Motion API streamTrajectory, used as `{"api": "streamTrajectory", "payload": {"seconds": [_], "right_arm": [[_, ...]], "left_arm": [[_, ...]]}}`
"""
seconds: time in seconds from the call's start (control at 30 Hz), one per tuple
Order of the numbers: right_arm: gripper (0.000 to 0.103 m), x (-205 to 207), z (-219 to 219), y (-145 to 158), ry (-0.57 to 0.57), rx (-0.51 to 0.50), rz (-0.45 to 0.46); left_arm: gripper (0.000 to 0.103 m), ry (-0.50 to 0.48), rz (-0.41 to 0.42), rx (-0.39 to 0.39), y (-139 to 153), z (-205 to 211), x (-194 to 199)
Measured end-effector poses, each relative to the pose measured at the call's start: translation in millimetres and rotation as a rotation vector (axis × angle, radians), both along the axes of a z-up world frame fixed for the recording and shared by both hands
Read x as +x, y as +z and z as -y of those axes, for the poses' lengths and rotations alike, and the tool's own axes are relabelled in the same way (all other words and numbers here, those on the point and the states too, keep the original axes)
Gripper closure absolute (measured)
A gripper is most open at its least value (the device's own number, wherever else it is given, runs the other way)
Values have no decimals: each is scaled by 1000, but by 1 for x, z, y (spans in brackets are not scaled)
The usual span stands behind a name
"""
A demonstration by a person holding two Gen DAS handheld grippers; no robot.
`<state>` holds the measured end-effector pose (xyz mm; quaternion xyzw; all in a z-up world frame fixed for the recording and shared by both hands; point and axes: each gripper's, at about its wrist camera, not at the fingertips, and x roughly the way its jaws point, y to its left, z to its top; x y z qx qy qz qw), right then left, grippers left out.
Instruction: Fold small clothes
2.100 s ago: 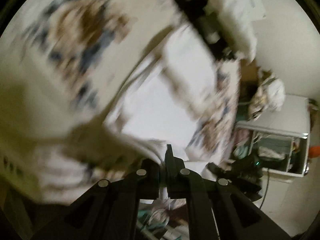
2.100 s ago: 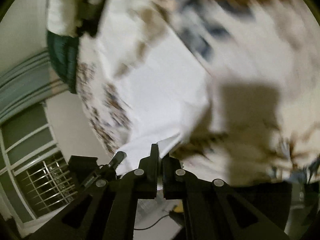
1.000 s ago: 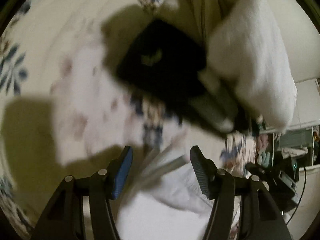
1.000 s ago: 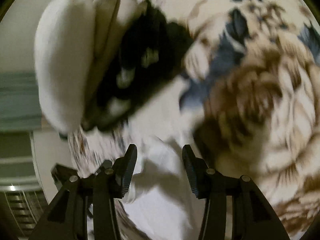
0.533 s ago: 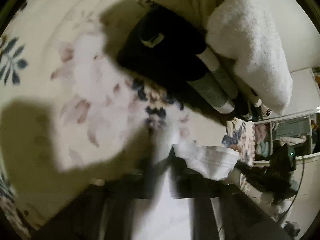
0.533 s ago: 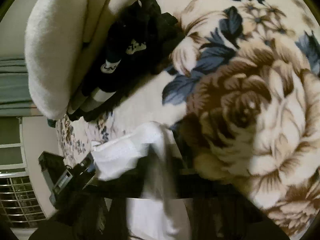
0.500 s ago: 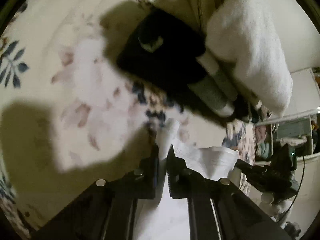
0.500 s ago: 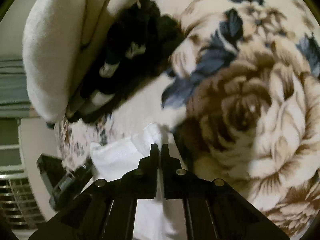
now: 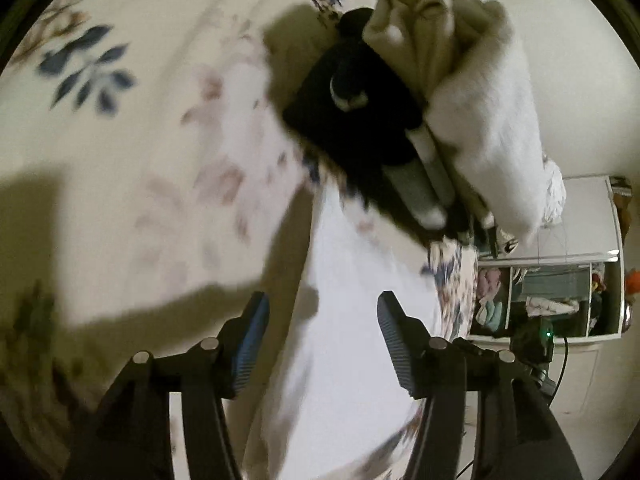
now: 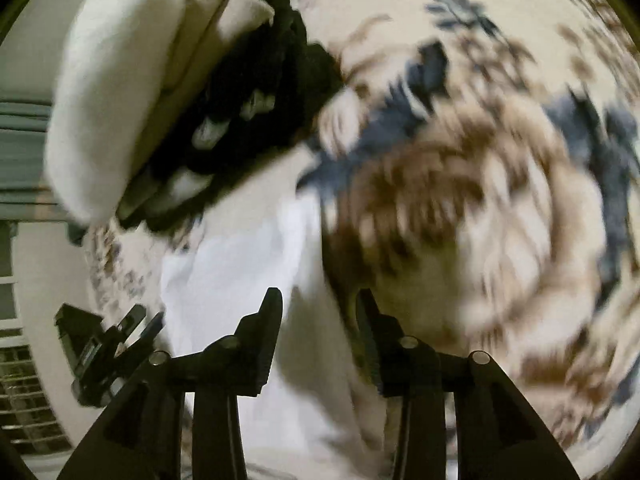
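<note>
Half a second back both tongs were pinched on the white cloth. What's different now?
Both have let go. The left tongs and right tongs now stand open, and the white cloth lies spread on the flowered bedspread between their fingers, reaching further toward the pile. The black garment and cream towel stay stacked where they were.

Black plastic throughout. Left gripper (image 9: pixel 323 338): angular linkage arms, four round silver screw heads, ribbed fingers (image 9: pixel 251 336), blue at nine o'clock, dark at three. Right gripper (image 10: pixel 318 332): same black build, four silver screws, ridged dark pads (image 10: pixel 269 340)
</note>
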<state>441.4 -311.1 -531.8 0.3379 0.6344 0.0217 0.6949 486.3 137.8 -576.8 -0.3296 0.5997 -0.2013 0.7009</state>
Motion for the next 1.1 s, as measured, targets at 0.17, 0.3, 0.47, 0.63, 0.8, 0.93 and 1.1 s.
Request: {"api": "streamTrajectory", "payload": {"seconds": [0.17,0.3,0.47,0.63,0.8,0.93,1.1], "right_arm": [[63,-46,-13,-16,14,92,-53],[99,-59,-23,-32,-2,89,-48],[101,-65,-12,-33,-23,46,-54],[56,-62,-3,-27,19,66,-47],[29,-59,13,-60,-6,302,-52],[29,-51,-1,-92,33,427,-78],[84,-46,-16,-87,53,429,-54]], "left_arm": [[74,-28,8,29,-3,16,-40],[100,-21,5,82,-6,21,-51],[98,-22,-5,31,-6,16,-48],[36,-4,-25,-53,-13,10,-44],[35,7,-91,-188,-52,22,-35],[38,-6,-84,-181,-59,41,-28],[91,-64,-10,-54,-28,61,-25]]}}
